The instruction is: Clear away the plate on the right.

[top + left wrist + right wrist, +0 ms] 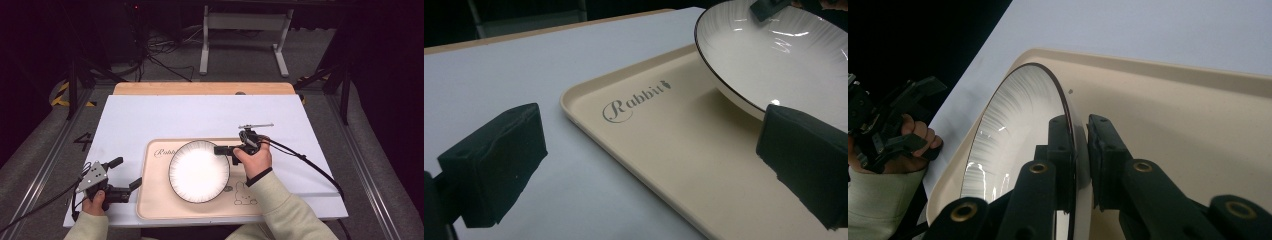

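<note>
A white plate (199, 171) with a thin dark rim lies on a beige tray (160, 202) printed "Rabbit". My right gripper (221, 149) is shut on the plate's right rim; in the right gripper view its jaws (1079, 150) pinch the rim, one inside the plate (1013, 125) and one outside above the tray (1173, 115). My left gripper (127, 172) stands open just left of the tray, holding nothing. In the left gripper view its pads (494, 160) are wide apart over the tray's edge (664, 150), with the plate (774, 55) beyond.
A white sheet (150, 115) covers the table, bare behind and beside the tray. A wooden edge (200, 88) runs along the back. A small metal rod (256, 125) lies just beyond the right hand. Cables trail from both grippers.
</note>
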The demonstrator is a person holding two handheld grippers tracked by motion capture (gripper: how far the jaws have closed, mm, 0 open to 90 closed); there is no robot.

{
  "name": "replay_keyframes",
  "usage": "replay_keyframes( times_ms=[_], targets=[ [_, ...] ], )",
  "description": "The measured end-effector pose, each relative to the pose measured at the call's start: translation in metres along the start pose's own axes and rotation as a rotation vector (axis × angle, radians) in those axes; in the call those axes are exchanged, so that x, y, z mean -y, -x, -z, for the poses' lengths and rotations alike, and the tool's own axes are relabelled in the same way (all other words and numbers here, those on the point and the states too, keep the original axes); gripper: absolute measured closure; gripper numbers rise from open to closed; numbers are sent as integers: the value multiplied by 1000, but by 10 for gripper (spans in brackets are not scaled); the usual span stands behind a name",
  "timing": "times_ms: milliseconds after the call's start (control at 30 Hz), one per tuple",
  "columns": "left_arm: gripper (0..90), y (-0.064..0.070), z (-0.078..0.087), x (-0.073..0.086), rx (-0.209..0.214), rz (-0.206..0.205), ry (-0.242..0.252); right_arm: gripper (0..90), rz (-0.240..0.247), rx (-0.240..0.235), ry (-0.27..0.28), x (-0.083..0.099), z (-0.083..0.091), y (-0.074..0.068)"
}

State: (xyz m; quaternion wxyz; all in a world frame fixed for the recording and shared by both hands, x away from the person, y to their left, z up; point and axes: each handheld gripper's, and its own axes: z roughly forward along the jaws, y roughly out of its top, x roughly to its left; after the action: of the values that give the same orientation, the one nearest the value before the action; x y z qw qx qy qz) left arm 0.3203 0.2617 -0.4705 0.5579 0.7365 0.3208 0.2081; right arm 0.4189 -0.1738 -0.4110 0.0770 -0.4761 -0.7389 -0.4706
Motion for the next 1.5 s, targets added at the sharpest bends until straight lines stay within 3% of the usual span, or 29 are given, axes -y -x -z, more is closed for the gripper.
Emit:
replay_keyframes(
  times_ms=[800,1500],
  targets=[
    [3,0,0,0,3,-3,0,813,4,20,-15,3,-5,4],
    [3,0,0,0,4,0,-1,833,26,75,-59,6,-10,13]
  ],
)
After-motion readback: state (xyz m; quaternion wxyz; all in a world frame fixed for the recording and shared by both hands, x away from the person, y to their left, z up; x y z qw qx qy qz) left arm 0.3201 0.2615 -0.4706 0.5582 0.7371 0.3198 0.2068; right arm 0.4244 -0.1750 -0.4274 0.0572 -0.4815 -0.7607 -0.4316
